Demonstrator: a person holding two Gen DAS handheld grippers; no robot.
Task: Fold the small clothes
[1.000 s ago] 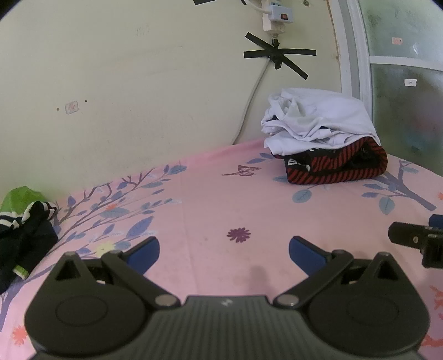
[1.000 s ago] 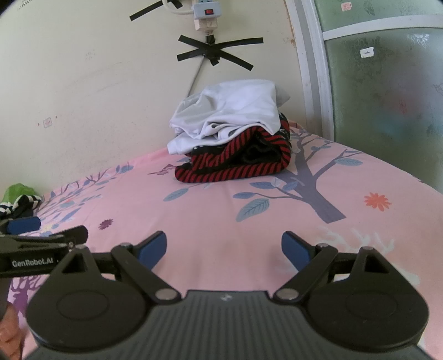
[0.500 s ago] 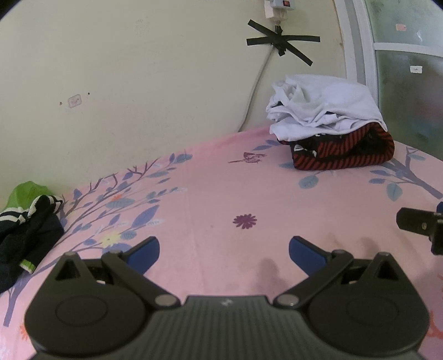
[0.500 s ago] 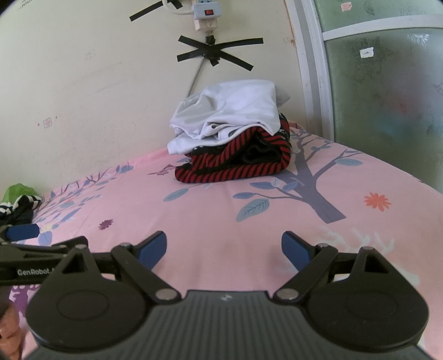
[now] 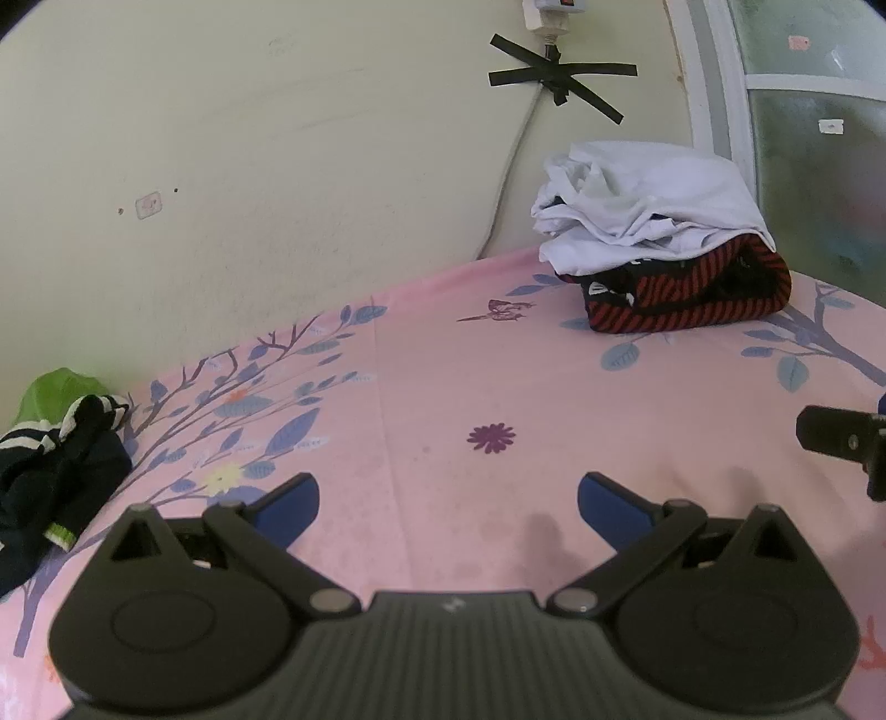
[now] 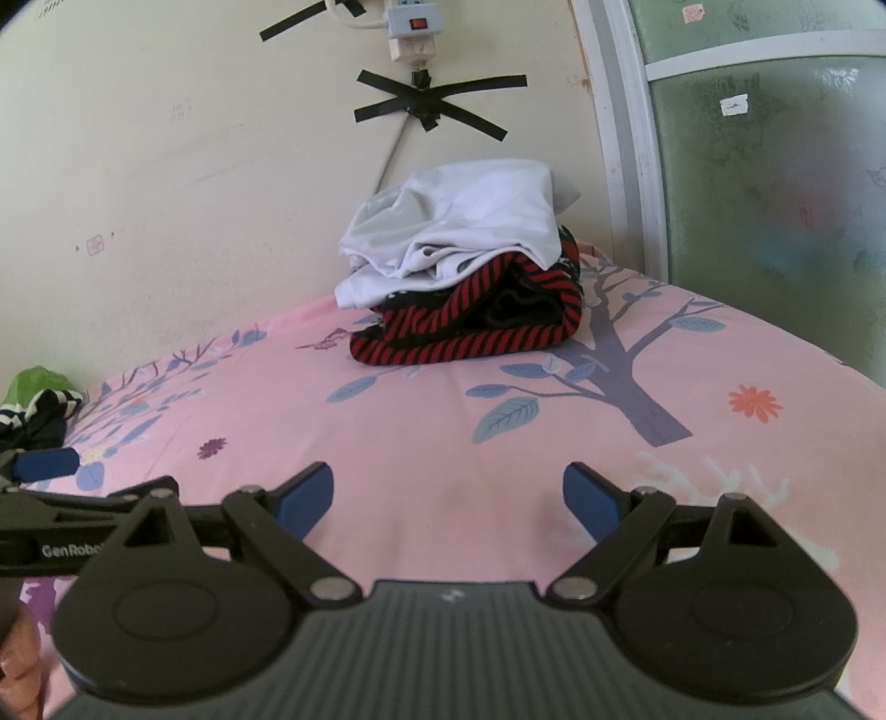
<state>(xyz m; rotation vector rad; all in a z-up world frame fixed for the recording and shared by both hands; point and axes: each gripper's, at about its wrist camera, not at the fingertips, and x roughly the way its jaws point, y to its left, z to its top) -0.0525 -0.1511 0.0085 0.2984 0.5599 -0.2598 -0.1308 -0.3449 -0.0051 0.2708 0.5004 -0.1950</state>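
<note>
A pile of clothes lies at the back of the pink bed: a white garment (image 5: 648, 199) (image 6: 459, 221) on top of a red-and-black striped one (image 5: 692, 302) (image 6: 470, 332). At the far left a dark garment with white and green stripes (image 5: 50, 476) (image 6: 33, 415) lies crumpled. My left gripper (image 5: 448, 498) hovers open over bare sheet, with nothing between its blue pads. My right gripper (image 6: 448, 493) is open too, over bare sheet in front of the pile. Each gripper shows at the edge of the other's view.
The pink sheet (image 5: 443, 376) printed with trees and flowers covers the bed. A cream wall (image 5: 277, 166) with a taped cable and a power strip (image 6: 412, 25) stands behind. A frosted glass door (image 6: 775, 166) is at the right. Something green (image 5: 52, 387) lies behind the dark garment.
The left wrist view has tipped slightly, so the pile and wall sit a little lower and further right in it. The right gripper has not moved.
</note>
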